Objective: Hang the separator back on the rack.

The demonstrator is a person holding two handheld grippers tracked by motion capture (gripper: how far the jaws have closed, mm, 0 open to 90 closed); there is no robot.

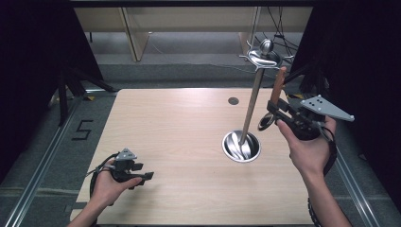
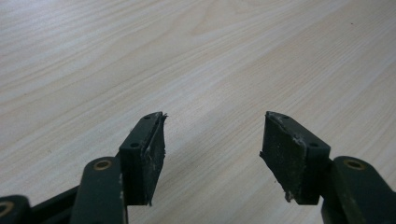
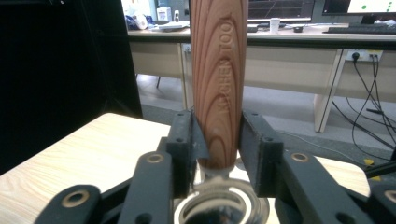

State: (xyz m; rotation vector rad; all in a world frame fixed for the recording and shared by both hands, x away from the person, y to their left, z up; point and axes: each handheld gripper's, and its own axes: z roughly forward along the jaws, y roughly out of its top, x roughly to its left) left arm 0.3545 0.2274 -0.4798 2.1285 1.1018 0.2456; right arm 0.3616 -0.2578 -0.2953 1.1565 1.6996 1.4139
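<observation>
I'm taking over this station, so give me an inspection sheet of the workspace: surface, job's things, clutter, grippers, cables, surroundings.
Surface: light wooden table with a round dark grommet near the far edge.
Job's things: wood-handled kitchen tool held upright, metal ring end down; steel utensil stand tilted, with its round base on the table and hooks on top.
Clutter: nothing seen.
Grippers: left gripper open over bare wood, near the front left corner; right gripper shut on the tool's handle, raised beside the stand.
Cables: a black cable trails from the left gripper; loose wires on the floor behind.
Surroundings: black curtains both sides, desks beyond.
</observation>
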